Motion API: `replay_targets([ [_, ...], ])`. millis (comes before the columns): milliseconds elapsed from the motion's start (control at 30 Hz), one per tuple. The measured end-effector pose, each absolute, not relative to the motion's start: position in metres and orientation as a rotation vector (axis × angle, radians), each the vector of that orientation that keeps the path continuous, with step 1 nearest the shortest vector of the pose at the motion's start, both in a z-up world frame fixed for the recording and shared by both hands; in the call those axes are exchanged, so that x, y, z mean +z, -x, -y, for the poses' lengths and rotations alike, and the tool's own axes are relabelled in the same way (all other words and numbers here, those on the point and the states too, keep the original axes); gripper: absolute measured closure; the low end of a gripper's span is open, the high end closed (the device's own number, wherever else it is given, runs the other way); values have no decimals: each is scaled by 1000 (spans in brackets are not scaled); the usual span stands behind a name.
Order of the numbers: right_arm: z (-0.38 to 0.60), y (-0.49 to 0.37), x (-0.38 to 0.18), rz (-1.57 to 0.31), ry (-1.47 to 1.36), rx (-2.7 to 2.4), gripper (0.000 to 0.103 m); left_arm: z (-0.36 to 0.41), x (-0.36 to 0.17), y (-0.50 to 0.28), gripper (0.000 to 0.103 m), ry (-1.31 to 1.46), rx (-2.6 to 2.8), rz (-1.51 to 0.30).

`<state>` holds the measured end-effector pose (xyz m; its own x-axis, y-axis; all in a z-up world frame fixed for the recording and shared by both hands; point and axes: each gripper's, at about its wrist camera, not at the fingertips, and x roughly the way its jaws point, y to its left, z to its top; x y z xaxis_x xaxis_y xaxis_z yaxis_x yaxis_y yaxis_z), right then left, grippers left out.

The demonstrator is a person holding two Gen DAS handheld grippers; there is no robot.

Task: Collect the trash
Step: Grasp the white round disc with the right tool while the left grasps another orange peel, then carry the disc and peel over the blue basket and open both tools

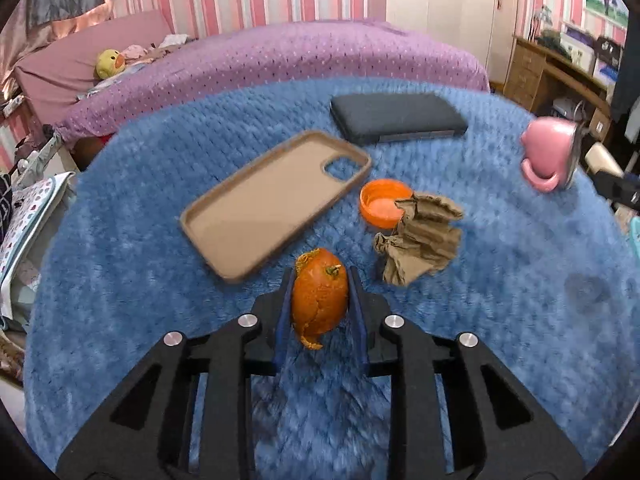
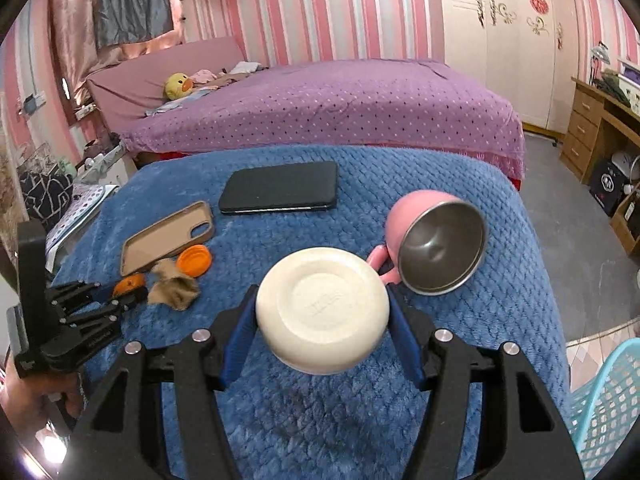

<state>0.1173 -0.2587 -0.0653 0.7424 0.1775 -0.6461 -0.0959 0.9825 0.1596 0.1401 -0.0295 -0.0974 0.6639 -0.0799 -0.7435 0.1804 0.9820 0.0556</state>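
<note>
A piece of orange peel (image 1: 320, 296) with its stem end up stands between the blue pads of my left gripper (image 1: 320, 276), which is shut on it just over the blue blanket (image 1: 120, 240). From the right wrist view, the same left gripper (image 2: 120, 296) and orange peel (image 2: 129, 283) sit at the table's left edge. My right gripper (image 2: 322, 300) is shut on a cream bowl (image 2: 322, 308), whose underside faces the camera. A crumpled brown paper (image 1: 420, 240) and an orange lid (image 1: 384, 202) lie just right of the peel.
A tan phone case (image 1: 276, 200) and a black phone (image 1: 396, 118) lie further back. A pink mug (image 2: 436, 236) with a steel inside lies on its side at the right. A light blue mesh basket (image 2: 608, 400) stands off the table's right corner. A purple bed (image 2: 340, 104) is behind.
</note>
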Motion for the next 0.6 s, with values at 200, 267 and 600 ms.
replay_targets([
  [200, 257, -73, -37, -634, -85, 138, 42, 22, -50, -94, 79, -30, -178, -715],
  [267, 259, -56, -29, -596, -95, 134, 42, 29, -39, -82, 79, -21, -209, -691],
  [600, 273, -14, -9, -527, -155, 114, 42, 53, -11, -47, 79, 23, -251, -593],
])
